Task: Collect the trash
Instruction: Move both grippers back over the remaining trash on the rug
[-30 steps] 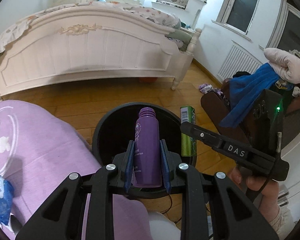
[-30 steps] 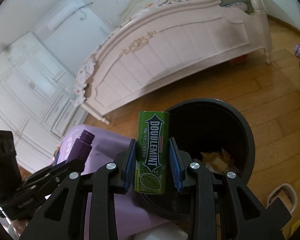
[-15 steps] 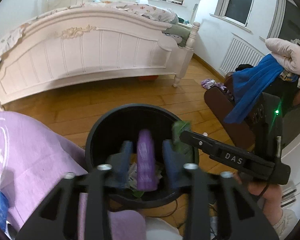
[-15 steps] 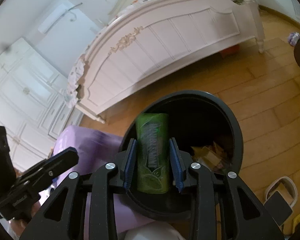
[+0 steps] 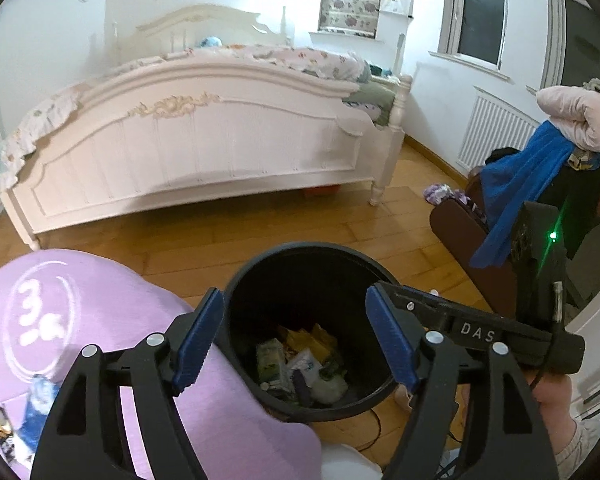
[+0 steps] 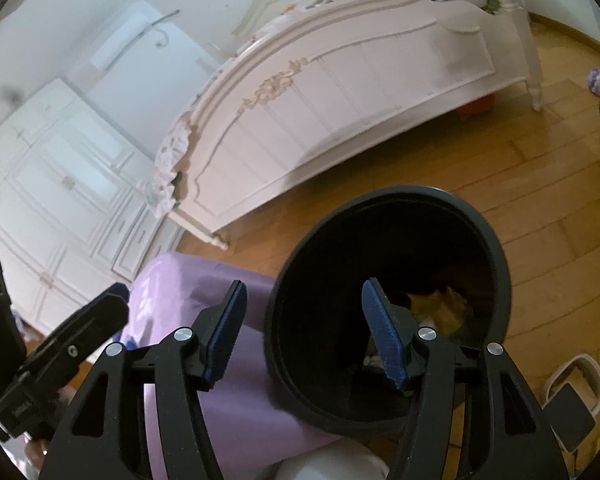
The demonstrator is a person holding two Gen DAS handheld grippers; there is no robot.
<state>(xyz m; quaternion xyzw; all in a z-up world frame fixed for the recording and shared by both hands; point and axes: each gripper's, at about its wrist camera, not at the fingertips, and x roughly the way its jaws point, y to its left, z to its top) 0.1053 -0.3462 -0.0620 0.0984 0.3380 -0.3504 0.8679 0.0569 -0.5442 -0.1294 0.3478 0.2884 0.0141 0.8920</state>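
Above the upright black bin, both grippers' fingers have just opened, empty.

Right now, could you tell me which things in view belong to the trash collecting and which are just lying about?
Belongs to the job:
- black trash bin, litter at its bottom
- left gripper, jaws just opened, nothing between them
- right gripper, likewise
- wrappers on the purple cloth

Just lying about:
- white bed
- blue garment
- white wardrobe
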